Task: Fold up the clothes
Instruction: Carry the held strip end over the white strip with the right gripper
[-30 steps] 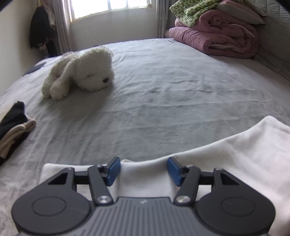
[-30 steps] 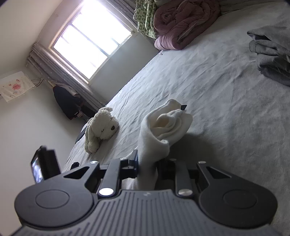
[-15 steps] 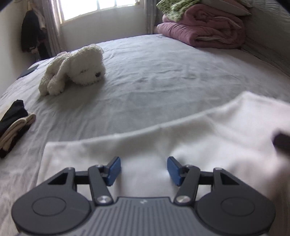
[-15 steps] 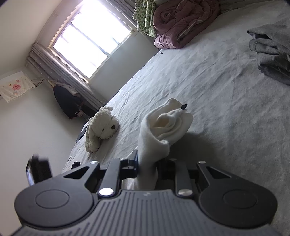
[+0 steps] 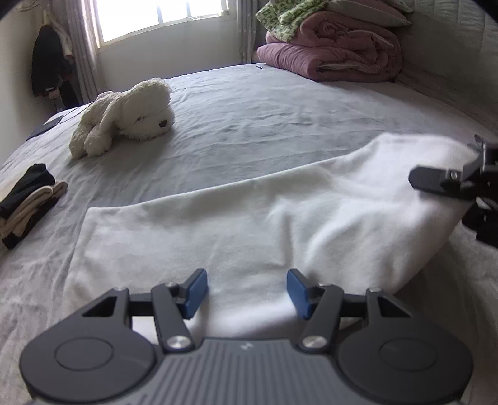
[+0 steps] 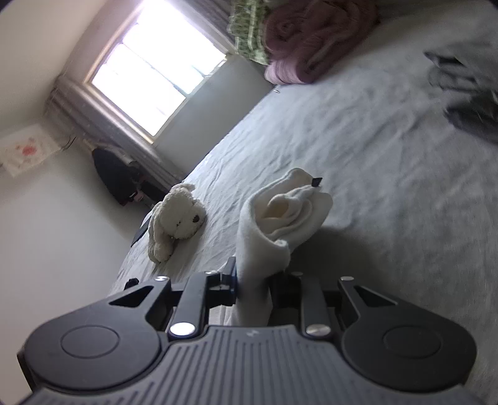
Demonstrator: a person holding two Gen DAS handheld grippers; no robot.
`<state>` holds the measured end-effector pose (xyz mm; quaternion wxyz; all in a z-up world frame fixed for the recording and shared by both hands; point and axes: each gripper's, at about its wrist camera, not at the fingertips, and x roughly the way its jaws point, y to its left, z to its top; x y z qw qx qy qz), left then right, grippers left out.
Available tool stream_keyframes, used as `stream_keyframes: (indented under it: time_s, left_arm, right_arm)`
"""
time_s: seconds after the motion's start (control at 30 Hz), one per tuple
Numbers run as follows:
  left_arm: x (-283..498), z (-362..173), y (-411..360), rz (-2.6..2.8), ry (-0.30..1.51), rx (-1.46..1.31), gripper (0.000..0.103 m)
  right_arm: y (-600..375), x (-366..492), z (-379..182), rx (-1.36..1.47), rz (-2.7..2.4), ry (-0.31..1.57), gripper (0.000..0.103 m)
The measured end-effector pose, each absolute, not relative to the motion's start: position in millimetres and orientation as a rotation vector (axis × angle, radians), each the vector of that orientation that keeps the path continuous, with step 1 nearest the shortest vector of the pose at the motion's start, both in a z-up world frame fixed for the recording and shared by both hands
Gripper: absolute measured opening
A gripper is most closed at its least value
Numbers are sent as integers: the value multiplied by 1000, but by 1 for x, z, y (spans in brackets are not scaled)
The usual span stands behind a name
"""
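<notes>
Left wrist view: one white garment (image 5: 236, 230) spread across the grey bed (image 5: 280, 118), left part lying flat, right end lifted off the sheet and bunched in the right gripper (image 5: 467, 187) at the frame's edge. Not yet a finished fold, by the look of it; at best partway, with the raised end still to be carried over, laid down and smoothed.

Left gripper (image 5: 246, 293) low over the near edge of the garment, blue pads (image 5: 194, 293) standing well apart, cloth beneath them but nothing pinched. Free to pin or take a corner next, probably.

Right wrist view: right gripper (image 6: 253, 286) narrow, clamped on a twisted roll of the same garment (image 6: 274, 224) rising from between the fingers; a small dark tag at its tip. Jaws just easing slightly wider, cloth still between them.

Further out, counted: one small stack of folded dark and beige clothes (image 5: 26, 202) at the bed's left edge, apparently done already, number of pieces unclear. One rumpled grey garment (image 6: 463, 93) near the right side, blurred, seemingly still to fold. One white plush dog (image 5: 124, 118) lying beyond the garment. One pile of pink and green bedding (image 5: 330, 43) against the headboard end. One window (image 5: 155, 15) behind.
</notes>
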<state>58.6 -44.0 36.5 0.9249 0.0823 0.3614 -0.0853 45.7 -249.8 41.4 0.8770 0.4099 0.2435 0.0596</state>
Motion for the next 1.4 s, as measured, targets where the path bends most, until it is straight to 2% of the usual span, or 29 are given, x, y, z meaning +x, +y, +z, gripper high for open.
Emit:
stream_keyframes:
  time_s: [0.17,0.67,1.1,1.4]
  left_arm:
    - [57,34,-44,-171,726,156,59]
    - [57,34,-42,-193,731,160,59]
    - [57,34,-45,-187,731,172,59]
    - [56,34,-46,-178,731,174,59]
  right_arm:
    - [-269,49,17,1056,78,563,27]
    - [-291,43,3,1215,29,620,27]
    - [-273,41,21,992,42,578,27]
    - [-219,22,75,548,197,392,24]
